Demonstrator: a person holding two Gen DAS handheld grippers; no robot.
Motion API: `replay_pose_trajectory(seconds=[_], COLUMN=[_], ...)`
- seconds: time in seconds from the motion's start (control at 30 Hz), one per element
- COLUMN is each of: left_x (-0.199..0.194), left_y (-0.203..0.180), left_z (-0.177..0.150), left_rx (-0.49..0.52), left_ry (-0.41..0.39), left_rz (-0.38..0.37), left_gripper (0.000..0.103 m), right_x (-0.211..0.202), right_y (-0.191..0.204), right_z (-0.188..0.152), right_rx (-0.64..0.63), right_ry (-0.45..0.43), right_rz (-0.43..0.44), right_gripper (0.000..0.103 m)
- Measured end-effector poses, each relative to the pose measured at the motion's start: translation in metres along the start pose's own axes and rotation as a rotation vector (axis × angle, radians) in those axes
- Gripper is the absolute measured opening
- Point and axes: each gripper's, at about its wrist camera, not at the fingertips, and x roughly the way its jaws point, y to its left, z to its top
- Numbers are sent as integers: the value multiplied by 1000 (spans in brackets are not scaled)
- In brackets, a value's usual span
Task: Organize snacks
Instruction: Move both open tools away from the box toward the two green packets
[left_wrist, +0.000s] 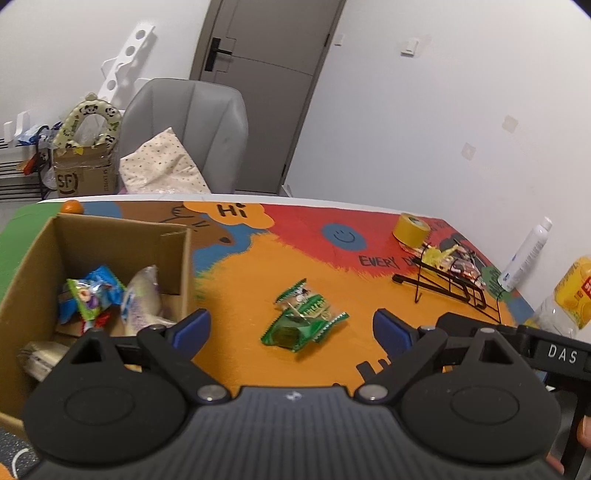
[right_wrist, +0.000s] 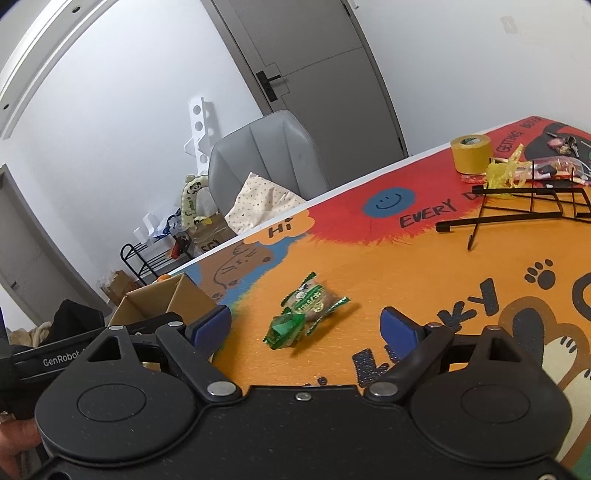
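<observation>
Crinkled green snack packets (left_wrist: 304, 318)

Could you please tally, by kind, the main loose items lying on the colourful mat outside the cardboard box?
Green snack packets: 2
Yellow tape roll: 1
Black wire rack: 1
White spray bottle: 1
Total: 5

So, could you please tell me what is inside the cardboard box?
The cardboard box holds snack packets: blue, green and a pale one. The left gripper body hides its near corner.
</observation>
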Motion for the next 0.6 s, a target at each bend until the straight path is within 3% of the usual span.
replay_pose_trajectory(seconds=[0.6], left_x=[65], left_y=[-27], left_z=[-7], left_rx=[42], left_ry=[80], left_rz=[21], left_gripper=[91], right_x=[33], right_y=[-52], right_z=[-2], right_rx=[84], right_ry=[33], right_rz=[26], right_gripper=[87])
